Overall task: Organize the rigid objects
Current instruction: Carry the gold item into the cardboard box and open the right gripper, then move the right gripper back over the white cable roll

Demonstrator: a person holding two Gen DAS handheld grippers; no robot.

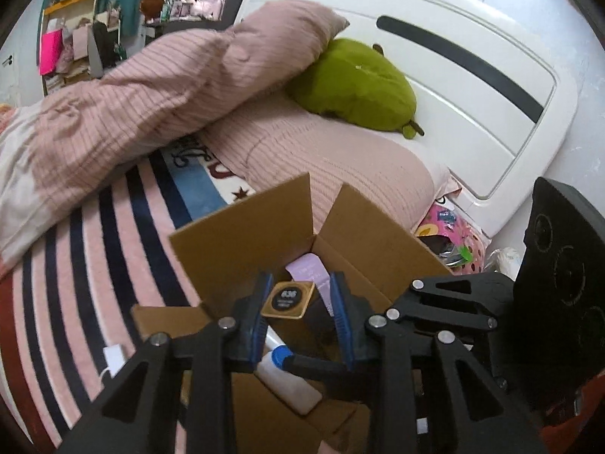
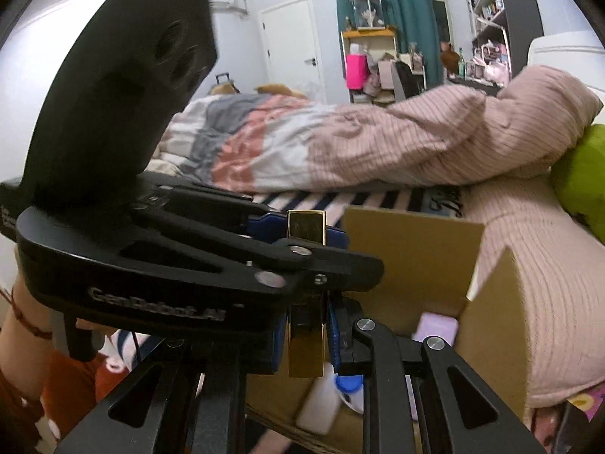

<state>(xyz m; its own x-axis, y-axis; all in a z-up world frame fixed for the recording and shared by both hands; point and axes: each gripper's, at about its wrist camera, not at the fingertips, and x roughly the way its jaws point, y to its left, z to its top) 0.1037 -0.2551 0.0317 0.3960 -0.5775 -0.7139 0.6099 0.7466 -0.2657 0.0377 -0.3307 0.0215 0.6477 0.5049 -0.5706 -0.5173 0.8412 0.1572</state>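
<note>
An open cardboard box (image 1: pixel 245 223) stands on the bed. Both grippers hover over its opening. A flat gold square case with a black round label (image 1: pixel 289 299) is held there. In the right wrist view the same gold case (image 2: pixel 305 340) is seen edge-on, clamped between my right gripper's blue pads (image 2: pixel 334 335); the left gripper (image 2: pixel 298 232) crosses in front and also touches the case's upper end. In the left wrist view the case sits between my left gripper's blue pads (image 1: pixel 264 295), touching the left one. Inside the box lie a lilac card (image 1: pixel 310 270) and a white bottle with a blue cap (image 1: pixel 283 374).
The box rests on a pink, navy and white striped blanket (image 1: pixel 94 246). Pink ribbed pillows (image 1: pixel 159 87) and a green plush (image 1: pixel 355 83) lie behind it against the white headboard (image 1: pixel 472 87). A colourful bag (image 1: pixel 450 234) sits right of the box.
</note>
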